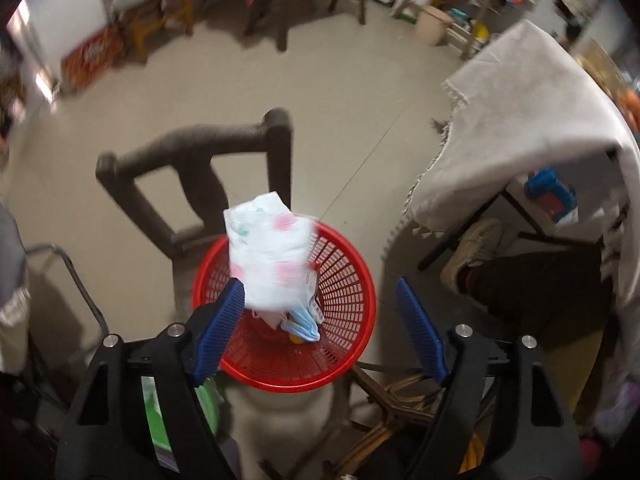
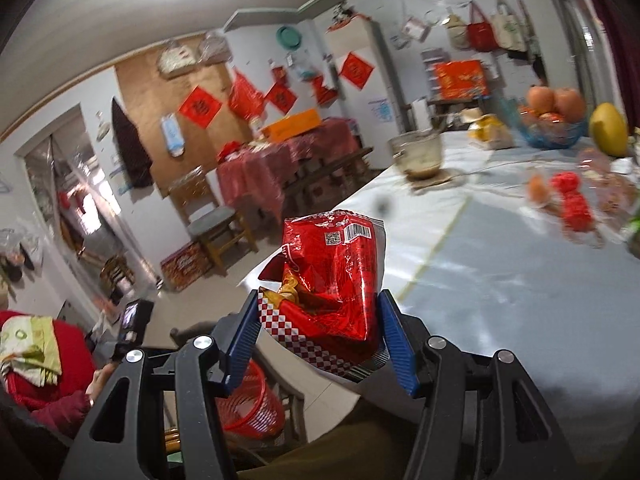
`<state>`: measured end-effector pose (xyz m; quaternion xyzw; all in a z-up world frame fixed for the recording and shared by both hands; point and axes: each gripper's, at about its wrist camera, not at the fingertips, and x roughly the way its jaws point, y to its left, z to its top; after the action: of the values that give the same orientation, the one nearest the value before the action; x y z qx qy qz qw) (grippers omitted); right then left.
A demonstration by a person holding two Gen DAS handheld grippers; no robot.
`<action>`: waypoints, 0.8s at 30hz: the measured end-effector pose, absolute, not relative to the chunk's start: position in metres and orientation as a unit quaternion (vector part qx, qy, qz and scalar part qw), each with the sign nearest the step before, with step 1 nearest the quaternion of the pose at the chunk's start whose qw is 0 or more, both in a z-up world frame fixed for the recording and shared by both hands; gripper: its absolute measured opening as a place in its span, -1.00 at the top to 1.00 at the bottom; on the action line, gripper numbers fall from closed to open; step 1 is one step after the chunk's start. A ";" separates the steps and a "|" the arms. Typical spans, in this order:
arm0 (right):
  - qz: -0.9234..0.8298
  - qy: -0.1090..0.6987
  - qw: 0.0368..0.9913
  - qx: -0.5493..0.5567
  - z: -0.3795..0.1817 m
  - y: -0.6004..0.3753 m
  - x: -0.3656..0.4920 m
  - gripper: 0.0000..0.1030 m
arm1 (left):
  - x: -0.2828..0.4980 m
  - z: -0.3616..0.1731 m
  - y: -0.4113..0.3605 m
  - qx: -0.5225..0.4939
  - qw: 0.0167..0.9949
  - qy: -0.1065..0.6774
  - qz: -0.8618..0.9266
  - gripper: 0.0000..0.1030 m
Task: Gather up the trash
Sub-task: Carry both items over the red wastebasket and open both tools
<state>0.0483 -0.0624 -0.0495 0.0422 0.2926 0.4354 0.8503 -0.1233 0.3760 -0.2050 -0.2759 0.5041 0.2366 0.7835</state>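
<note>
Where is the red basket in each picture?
Left wrist view: the red basket sits low in the middle, between the open blue fingers, with a white wrapper above it.
Right wrist view: the basket peeks out at the bottom, left of middle, behind the left finger and below the red bag.
Shared landmark: the table with the pale cloth.
</note>
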 end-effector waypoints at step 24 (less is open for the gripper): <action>0.588 0.380 0.707 -0.100 -0.083 0.160 -0.028 -0.74 | -0.168 -0.113 0.429 -0.235 0.819 0.372 0.368 -0.87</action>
<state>-0.0279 0.1602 -0.0829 -0.0997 0.3804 0.5882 0.7067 -0.1683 0.4292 -0.1134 -0.2352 0.3719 0.3675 0.8193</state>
